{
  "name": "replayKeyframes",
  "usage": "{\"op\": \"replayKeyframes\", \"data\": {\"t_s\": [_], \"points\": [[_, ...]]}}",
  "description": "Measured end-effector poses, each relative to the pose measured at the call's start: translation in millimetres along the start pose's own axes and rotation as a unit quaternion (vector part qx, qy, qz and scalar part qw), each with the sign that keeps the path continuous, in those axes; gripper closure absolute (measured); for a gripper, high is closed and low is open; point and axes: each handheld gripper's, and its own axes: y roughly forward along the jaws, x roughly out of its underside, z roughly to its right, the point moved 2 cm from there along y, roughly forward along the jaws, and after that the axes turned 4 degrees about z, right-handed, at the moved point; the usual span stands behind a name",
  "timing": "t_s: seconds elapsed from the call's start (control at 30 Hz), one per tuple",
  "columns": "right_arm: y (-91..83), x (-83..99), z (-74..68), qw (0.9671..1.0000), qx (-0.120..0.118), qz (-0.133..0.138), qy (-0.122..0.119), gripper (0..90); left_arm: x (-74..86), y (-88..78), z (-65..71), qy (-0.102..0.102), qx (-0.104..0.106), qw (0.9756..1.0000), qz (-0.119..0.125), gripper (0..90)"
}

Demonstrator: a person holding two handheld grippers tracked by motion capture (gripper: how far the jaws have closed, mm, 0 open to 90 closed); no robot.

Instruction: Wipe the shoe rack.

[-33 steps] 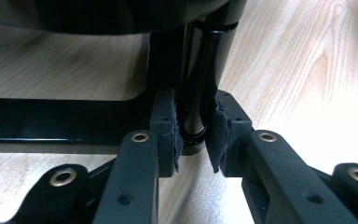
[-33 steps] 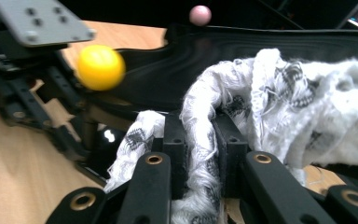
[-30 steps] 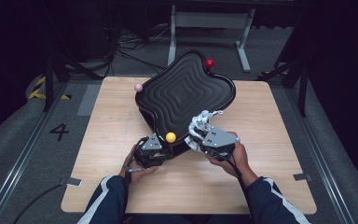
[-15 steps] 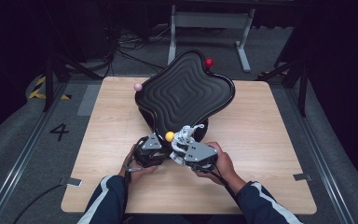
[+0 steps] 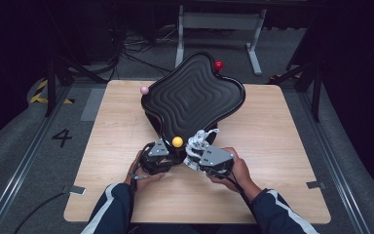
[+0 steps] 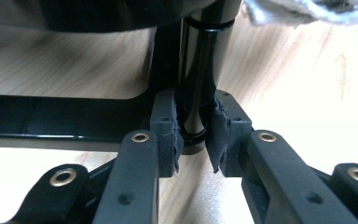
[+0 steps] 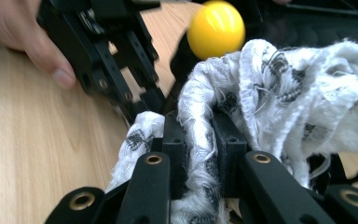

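A black wavy tray (image 5: pixel 192 95) stands tilted on a black stand on the wooden table (image 5: pixel 282 161), its low corner toward the person. 3 small knobs tip its corners: a pink ball (image 5: pixel 144 90) at the far left, a red ball (image 5: pixel 218 65) at the far side, and a yellow ball (image 5: pixel 177 142) at the near corner.

The left gripper (image 5: pixel 157 157) sits just left of the yellow ball. In the left gripper view its 2 pads are clamped on the black post (image 6: pixel 196 93) that rises from the stand's flat base bar (image 6: pixel 51 116). This grip most likely steadies the stand so the tray does not slide or rock while the other hand works on it.

The right gripper (image 5: pixel 200 151) is just right of the yellow ball, near the tray's low edge. In the right gripper view its jaws are clenched on a bunched white cloth (image 7: pixel 270 88) with a grey print, the fabric squeezed between the pads and spilling out above and to both sides. The yellow ball (image 7: pixel 216 23) shows just beyond the cloth, touching or nearly touching it, with the left gripper (image 7: pixel 107 60) and fingers (image 7: pixel 28 32) of the left hand farther off.

Holding the cloth as a wad gives a soft, full face for rubbing, so the work in hand looks like wiping the ball or the tray's near corner.
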Motion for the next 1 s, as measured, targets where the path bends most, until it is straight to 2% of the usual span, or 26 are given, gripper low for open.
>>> {"op": "replayKeyframes", "data": {"t_s": [0.17,0.33,0.37,0.47,0.57,0.67,0.73,0.87,1.0], "points": [[-10.6,9.3,11.2,0.9998,0.011,-0.005,0.015,78.4,-0.5,0.4,-3.6,-0.005,-0.015,0.9999,0.001,72.3],[-24.0,18.7,17.5,0.9995,0.006,-0.006,0.031,78.3,0.7,-2.0,-6.9,-0.009,-0.031,0.9995,0.002,61.6],[-26.3,21.1,17.6,0.9995,0.002,-0.007,0.032,78.3,1.2,-3.1,-7.1,-0.011,-0.034,0.9993,-0.002,60.1],[-32.8,28.5,15.6,0.9994,-0.007,-0.012,0.031,78.3,2.8,-4.9,-8.4,-0.018,-0.054,0.9983,-0.008,48.5],[-40.8,35.3,11.8,0.9995,-0.017,-0.016,0.023,78.2,6.3,-9.0,-7.7,-0.02,-0.067,0.9973,-0.024,44.4],[-49.5,42.4,9.2,0.9991,-0.027,-0.019,0.025,78.1,11.7,-16.6,-9.3,-0.029,-0.068,0.9965,-0.039,39.0],[-55.5,47.8,7.1,0.9987,-0.038,-0.018,0.028,78.0,16.4,-24.3,-10.1,-0.027,-0.076,0.9957,-0.046,38.0],[-63.8,57.3,0.7,0.9974,-0.063,-0.021,0.028,77.7,25.0,-37.1,-10.9,-0.041,-0.082,0.9943,-0.055,34.7],[-69.9,65.1,-8.2,0.9954,-0.089,-0.031,0.018,77.0,33.7,-47.4,-8.7,-0.042,-0.089,0.9925,-0.072,32.7]]}}
